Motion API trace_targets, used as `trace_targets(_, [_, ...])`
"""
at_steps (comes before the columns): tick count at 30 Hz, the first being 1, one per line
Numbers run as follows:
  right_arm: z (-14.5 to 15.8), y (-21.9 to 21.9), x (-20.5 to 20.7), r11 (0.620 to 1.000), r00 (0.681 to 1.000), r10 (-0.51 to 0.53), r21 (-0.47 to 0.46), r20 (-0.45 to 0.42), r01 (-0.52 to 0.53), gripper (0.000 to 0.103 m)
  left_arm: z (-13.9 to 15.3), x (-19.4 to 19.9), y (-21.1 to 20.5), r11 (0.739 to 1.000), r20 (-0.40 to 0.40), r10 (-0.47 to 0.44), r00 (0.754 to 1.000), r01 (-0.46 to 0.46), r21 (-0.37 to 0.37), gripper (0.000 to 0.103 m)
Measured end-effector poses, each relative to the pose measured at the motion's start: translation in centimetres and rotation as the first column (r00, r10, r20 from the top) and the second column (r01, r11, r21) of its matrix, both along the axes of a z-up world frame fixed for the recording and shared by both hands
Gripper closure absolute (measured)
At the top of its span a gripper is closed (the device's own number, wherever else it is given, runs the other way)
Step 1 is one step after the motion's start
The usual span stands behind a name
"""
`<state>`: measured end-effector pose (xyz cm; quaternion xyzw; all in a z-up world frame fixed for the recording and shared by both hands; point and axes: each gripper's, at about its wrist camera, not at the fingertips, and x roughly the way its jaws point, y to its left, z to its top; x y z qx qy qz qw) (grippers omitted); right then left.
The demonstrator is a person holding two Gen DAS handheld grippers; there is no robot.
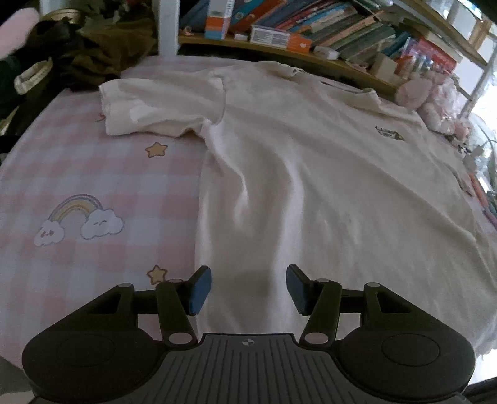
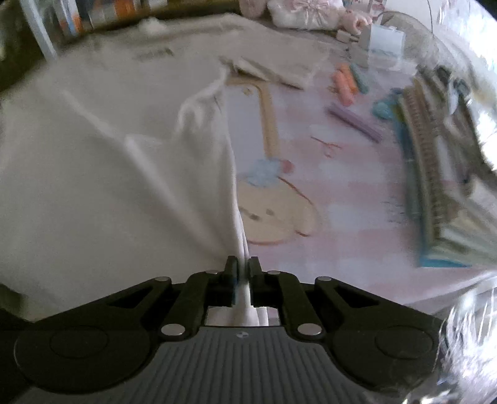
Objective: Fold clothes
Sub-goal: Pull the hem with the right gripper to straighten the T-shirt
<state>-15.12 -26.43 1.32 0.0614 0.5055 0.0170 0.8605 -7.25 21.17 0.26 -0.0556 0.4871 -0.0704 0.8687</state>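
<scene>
A white T-shirt (image 1: 310, 161) lies spread on a pink checked bed sheet (image 1: 93, 174), one sleeve (image 1: 149, 105) out to the left and a small chest print on the right. My left gripper (image 1: 247, 289) hovers open over the shirt's bottom hem, with only cloth below its blue pads (image 1: 200, 290). In the right wrist view the same T-shirt (image 2: 108, 161) is pulled up into a ridge at its right edge. My right gripper (image 2: 243, 273) is shut on that hem edge, a bunch of white fabric pinched between the fingers.
A shelf of books and boxes (image 1: 310, 28) runs behind the bed. Dark clothes and a bag (image 1: 62, 56) pile at the back left, pink plush toys (image 1: 435, 96) at the back right. Spiral notebooks (image 2: 441, 174) and coloured chalk-like sticks (image 2: 348, 84) lie on the sheet to the right.
</scene>
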Motion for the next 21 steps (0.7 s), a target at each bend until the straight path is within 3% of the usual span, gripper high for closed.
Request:
trace_targets(1, [0.0, 0.1, 0.3, 1.000, 1.000, -0.001, -0.009, 0.007, 0.001, 0.083, 0.0, -0.1, -0.1, 1.000, 0.005, -0.007, 1.000, 0.007, 0.003, 0.049])
trace_targets(3, [0.0, 0.3, 0.9, 1.000, 1.000, -0.003, -0.028, 0.022, 0.004, 0.072, 0.0, -0.1, 0.0, 1.000, 0.008, -0.004, 1.000, 0.004, -0.006, 0.049])
trace_targets(11, [-0.3, 1.1, 3.7, 0.995, 0.997, -0.008, -0.096, 0.074, 0.015, 0.068, -0.7, 0.3, 0.1, 0.996, 0.009, 0.040, 0.999, -0.039, -0.075, 0.050])
trace_targets(14, [-1.4, 1.2, 5.3, 0.994, 0.998, -0.020, -0.104, 0.058, 0.026, 0.068, -0.7, 0.4, 0.5, 0.994, 0.017, 0.076, 0.997, -0.074, -0.084, 0.050])
trace_targets(21, [-3.2, 1.2, 5.0, 0.998, 1.000, -0.030, -0.057, 0.005, 0.030, 0.073, -0.9, 1.2, 2.1, 0.987, 0.036, 0.140, 0.990, -0.136, -0.086, 0.054])
